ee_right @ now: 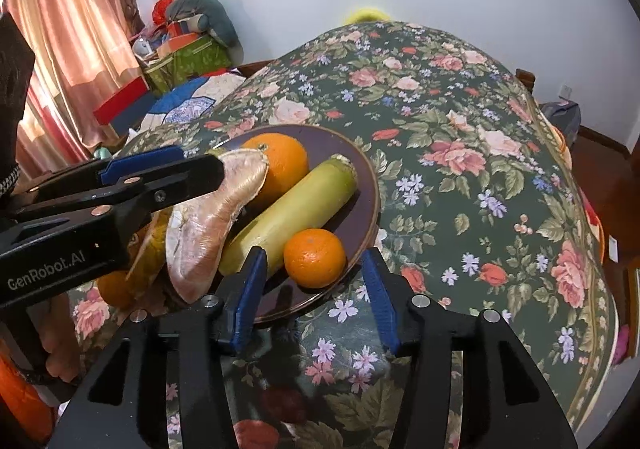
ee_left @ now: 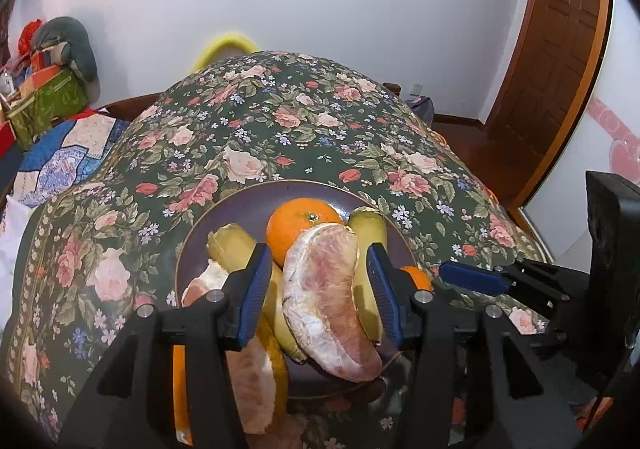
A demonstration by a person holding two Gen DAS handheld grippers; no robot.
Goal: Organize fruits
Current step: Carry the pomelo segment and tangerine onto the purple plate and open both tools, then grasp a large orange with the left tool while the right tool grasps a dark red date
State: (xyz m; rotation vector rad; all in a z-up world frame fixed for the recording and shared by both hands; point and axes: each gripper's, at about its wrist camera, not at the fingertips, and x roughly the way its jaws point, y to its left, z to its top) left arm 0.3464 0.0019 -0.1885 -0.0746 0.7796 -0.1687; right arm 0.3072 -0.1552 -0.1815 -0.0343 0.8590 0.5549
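Note:
A dark plate (ee_left: 280, 185) (ee_right: 372, 185) on the floral cloth holds a big orange (ee_left: 298, 233) (ee_right: 282, 165), pale yellow-green stalk pieces (ee_left: 234, 249) (ee_right: 296, 209) and peeled pomelo segments. My left gripper (ee_left: 320, 269) (ee_right: 196, 165) is open. One pink pomelo segment (ee_left: 328, 301) (ee_right: 208, 225) lies between its blue pads, leaning on the fruit, with a gap on each side. My right gripper (ee_right: 316, 277) (ee_left: 460, 275) is open at the plate's near right rim. A small orange (ee_right: 314, 259) (ee_left: 418, 277) sits on the plate just ahead of its pads, untouched.
The floral tablecloth (ee_left: 280, 121) (ee_right: 460, 153) covers a rounded table. Another pomelo piece (ee_left: 204, 281) and an orange (ee_left: 180, 389) lie by the plate's left side. Boxes and a cushion (ee_left: 52, 81) crowd the far left. A wooden door (ee_left: 552, 69) stands at right.

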